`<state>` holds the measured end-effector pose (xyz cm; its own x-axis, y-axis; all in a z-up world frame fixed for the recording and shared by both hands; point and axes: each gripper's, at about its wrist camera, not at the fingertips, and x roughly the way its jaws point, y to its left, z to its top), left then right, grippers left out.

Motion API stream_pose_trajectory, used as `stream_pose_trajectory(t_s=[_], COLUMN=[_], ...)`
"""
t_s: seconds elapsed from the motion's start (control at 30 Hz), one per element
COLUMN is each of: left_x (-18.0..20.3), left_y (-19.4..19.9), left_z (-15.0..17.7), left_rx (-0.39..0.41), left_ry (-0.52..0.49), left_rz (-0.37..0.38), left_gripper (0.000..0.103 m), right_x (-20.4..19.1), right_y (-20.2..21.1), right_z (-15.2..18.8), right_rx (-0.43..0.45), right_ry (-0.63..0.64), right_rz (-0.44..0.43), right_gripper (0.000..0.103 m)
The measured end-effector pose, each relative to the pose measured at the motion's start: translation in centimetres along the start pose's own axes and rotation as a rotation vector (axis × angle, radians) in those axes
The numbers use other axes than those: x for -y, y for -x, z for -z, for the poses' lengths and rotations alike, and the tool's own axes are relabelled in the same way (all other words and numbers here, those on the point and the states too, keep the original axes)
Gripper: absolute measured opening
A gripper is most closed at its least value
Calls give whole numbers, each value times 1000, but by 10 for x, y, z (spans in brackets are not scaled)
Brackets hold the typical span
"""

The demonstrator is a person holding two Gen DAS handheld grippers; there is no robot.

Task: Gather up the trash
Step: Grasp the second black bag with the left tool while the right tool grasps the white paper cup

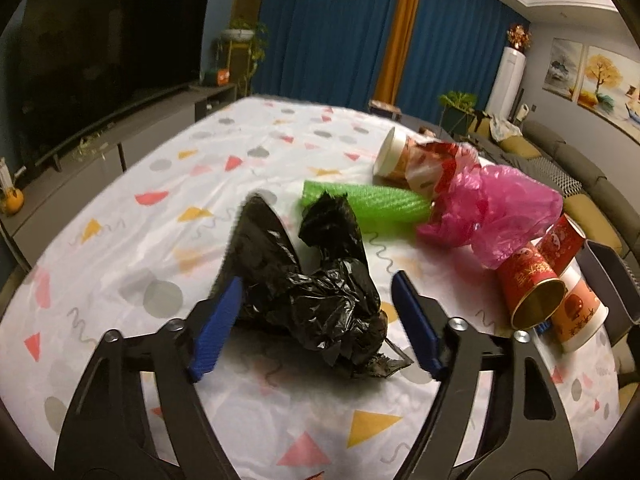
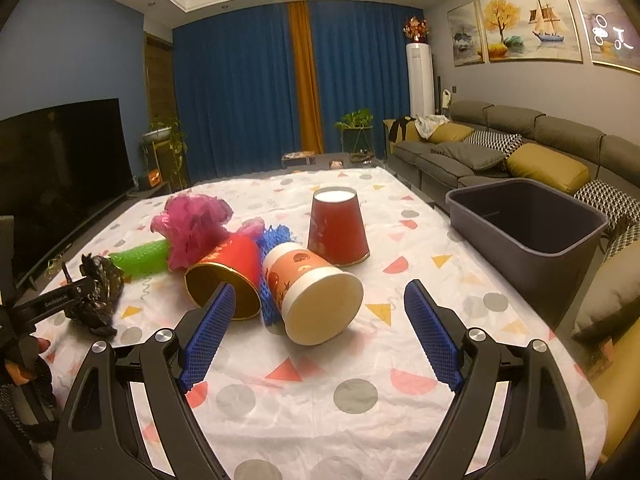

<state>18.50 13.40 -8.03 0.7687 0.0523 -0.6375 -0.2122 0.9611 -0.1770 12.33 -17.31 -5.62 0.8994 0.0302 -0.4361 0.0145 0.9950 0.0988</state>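
Note:
A crumpled black plastic bag lies on the patterned tablecloth between the fingers of my left gripper, which is open around it. Beyond it lie a green foam net, a pink bag and a red paper cup. My right gripper is open, just short of a white-and-orange cup lying on its side. Beside that cup are a red cup with gold lining, a blue foam net and an upside-down red cup.
A grey bin stands at the table's right edge, next to a sofa. A television is on the left. A hand holds the left gripper at the right wrist view's left edge. Another cup lies farther back.

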Motion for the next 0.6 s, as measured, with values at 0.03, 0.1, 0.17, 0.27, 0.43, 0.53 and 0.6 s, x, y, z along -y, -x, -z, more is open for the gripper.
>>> stream_pose_trajectory(t_s=[0.03, 0.1, 0.17, 0.27, 0.43, 0.53, 0.6], left_x=[-1, -4, -5, -4, -2, -2, -1], left_y=[-2, -6, -8, -9, -7, -3, 1], left_z=[1, 1, 2, 2, 3, 4, 6], left_rx=[-11, -27, -35, -41, -32, -21, -13], left_ry=[7, 19, 25, 25, 21, 19, 16], left_rz=[3, 27, 55, 69, 84, 91, 99], left_gripper=[64, 55, 45, 36, 25, 22, 21], right_x=[0, -1, -2, -2, 1, 0, 0], right_y=[-2, -7, -12, -21, -36, -42, -45], right_z=[1, 1, 2, 2, 1, 0, -1], right_rx=[-7, -20, -37, -69, -130, -151, -161], right_ry=[-2, -2, -1, -9, -33, -38, -40], right_rz=[-2, -8, -14, -23, -45, -55, -70], right_gripper=[84, 83, 78, 73, 59, 52, 49])
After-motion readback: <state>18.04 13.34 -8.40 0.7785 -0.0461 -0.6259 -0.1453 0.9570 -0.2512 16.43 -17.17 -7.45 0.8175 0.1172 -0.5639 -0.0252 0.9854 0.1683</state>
